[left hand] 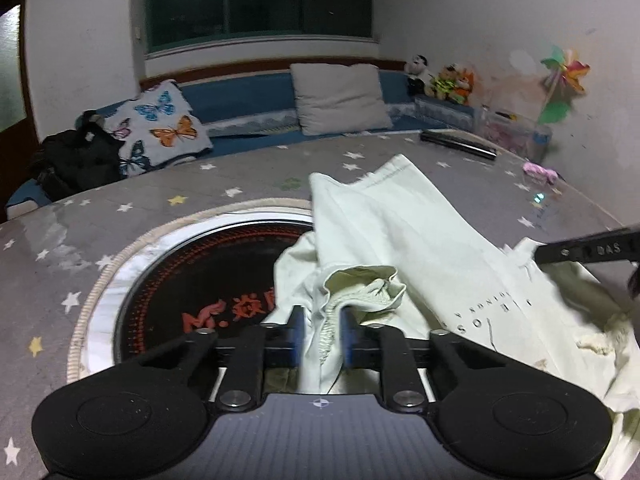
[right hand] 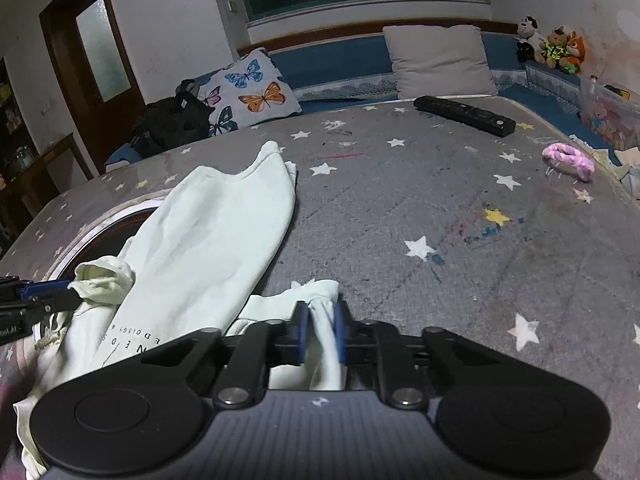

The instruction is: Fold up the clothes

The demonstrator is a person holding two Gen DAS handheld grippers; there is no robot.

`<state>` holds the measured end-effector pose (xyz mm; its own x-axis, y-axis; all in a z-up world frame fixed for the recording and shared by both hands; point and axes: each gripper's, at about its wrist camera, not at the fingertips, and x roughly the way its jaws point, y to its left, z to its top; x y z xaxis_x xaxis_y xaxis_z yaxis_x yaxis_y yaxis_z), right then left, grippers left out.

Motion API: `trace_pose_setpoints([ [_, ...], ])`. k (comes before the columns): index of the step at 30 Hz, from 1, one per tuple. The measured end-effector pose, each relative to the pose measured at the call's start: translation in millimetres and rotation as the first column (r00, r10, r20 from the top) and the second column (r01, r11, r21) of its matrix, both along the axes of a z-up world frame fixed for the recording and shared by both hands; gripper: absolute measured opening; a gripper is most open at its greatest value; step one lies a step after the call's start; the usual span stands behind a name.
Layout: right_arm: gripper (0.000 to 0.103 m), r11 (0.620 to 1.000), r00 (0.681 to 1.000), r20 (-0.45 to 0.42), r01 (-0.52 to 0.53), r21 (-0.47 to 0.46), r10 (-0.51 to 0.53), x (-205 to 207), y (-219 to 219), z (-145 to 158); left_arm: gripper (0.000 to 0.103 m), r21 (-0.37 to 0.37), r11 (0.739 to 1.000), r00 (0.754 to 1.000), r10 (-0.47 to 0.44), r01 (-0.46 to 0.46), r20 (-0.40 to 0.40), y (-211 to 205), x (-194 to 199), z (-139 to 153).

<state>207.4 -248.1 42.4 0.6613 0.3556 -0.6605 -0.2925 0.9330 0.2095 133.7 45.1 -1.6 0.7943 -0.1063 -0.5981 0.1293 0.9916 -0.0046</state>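
Both grippers, left (left hand: 322, 330) and right (right hand: 320, 330), pinch the pale garment (left hand: 400, 232) (print partly reads "NEO"); the round cooktop (left hand: 208, 280) shows red "M."

Pale mint-green trousers (right hand: 208, 220) with small dark lettering lie on a grey, star-printed counter (right hand: 440, 200). Beyond the trousers: a white butterfly-patterned cushion (right hand: 250, 88), plain grey pillow (right hand: 438, 60), black remote (right hand: 464, 115).
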Motion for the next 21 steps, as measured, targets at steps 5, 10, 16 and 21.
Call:
trace_pose_setpoints([
  [5, 0.004, 0.999, 0.998, 0.052, 0.031, 0.015, -0.031, -12.7, -9.4, 13.1, 0.009, -0.017, 0.996, 0.995, 0.092, -0.092, 0.023, 15.2, -14.0, 9.8],
  [10, 0.004, 0.997, 0.992, 0.103, 0.077, 0.016, -0.078, -32.1, -27.0, 27.4, 0.008, -0.037, 0.979, 0.978, 0.203, -0.201, 0.046, 38.2, -37.1, 21.7],
  [16, 0.004, 0.984, 0.975, 0.128, 0.177, 0.022, -0.179, -55.5, -61.1, 35.2, 0.007, -0.066, 0.949, 0.949, 0.311, -0.307, 0.054, 64.7, -69.1, 30.7],
  [21, 0.004, 0.965, 0.956, 0.136, 0.259, 0.029, -0.26, -78.7, -89.5, 39.2, 0.007, -0.077, 0.931, 0.932, 0.36, -0.357, 0.033, 79.5, -93.7, 30.5],
])
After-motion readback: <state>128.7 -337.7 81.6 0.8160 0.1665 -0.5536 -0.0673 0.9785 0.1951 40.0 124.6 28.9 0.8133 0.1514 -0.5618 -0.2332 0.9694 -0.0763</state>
